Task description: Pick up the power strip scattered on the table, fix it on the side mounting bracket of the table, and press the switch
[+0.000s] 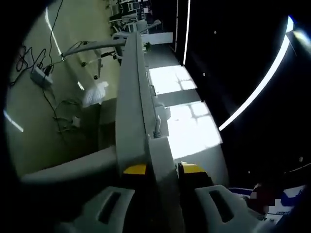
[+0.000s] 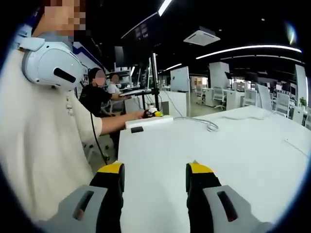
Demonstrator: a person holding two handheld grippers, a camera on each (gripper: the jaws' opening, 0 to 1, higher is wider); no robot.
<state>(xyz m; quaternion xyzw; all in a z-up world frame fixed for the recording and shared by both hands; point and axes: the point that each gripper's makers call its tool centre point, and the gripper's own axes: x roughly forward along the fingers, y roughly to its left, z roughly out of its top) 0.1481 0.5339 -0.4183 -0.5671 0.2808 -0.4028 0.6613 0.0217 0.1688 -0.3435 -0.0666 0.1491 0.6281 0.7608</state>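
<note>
While pinching the power strip (image 1: 160,160) in left gripper (image 1: 163,170) jaws at the worktop (image 1: 129,97) edge; right gripper (image 2: 154,175) jaws spread, empty, above worktop; cable (image 2: 206,124) visible there.

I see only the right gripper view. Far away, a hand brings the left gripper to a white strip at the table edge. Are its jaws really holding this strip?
Observer: It seems so. In the left gripper view, the left gripper has its jaws closed on a long pale strip seen edge-on, apparently the power strip.
Operator: Is there anything on the floor beside that table edge?
Observer: Yes, dark cables run across the floor, and a small white box lies among them.
</note>
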